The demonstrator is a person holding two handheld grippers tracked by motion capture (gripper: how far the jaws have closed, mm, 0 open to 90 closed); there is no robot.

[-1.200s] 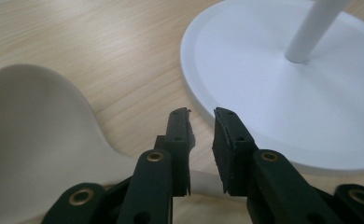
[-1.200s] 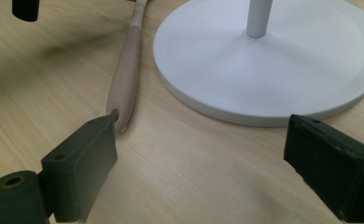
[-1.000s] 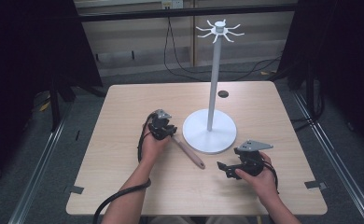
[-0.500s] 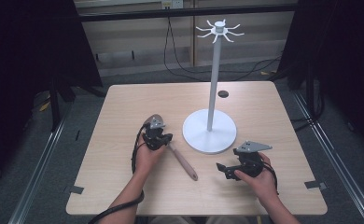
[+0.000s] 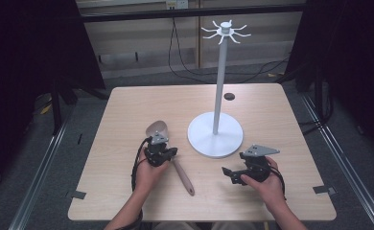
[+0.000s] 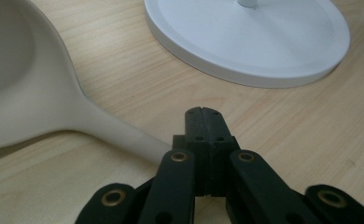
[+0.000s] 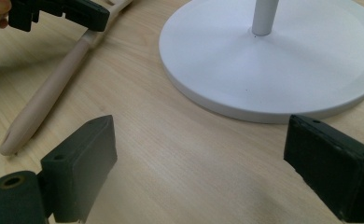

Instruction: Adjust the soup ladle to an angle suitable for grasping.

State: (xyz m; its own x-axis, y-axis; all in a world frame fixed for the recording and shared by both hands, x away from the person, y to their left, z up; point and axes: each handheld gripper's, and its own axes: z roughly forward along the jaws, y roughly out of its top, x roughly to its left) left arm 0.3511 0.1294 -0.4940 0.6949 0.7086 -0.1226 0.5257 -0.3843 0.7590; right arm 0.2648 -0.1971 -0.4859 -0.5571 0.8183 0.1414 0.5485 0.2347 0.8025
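Your left claw (image 5: 160,149) is closed over the neck of a pale, wooden-handled spoon (image 5: 173,157) lying on the light wood bench (image 5: 127,110), bowl pointing away, handle toward you. Your right claw (image 7: 196,163) gapes wide, empty.

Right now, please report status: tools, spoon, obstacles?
Left tool shut, empty, above spoon handle. Right tool open, empty. Stand base beside the spoon.

Lab-style recording bay. Pale wood bench (image 5: 127,110) stands alone on grey floor (image 5: 55,163), metal rails (image 5: 39,182) along both sides. Black curtains (image 5: 27,48) at left and right. Loose cables (image 5: 185,67) trail along back wall. Tape marks (image 5: 78,195) on bench corners.
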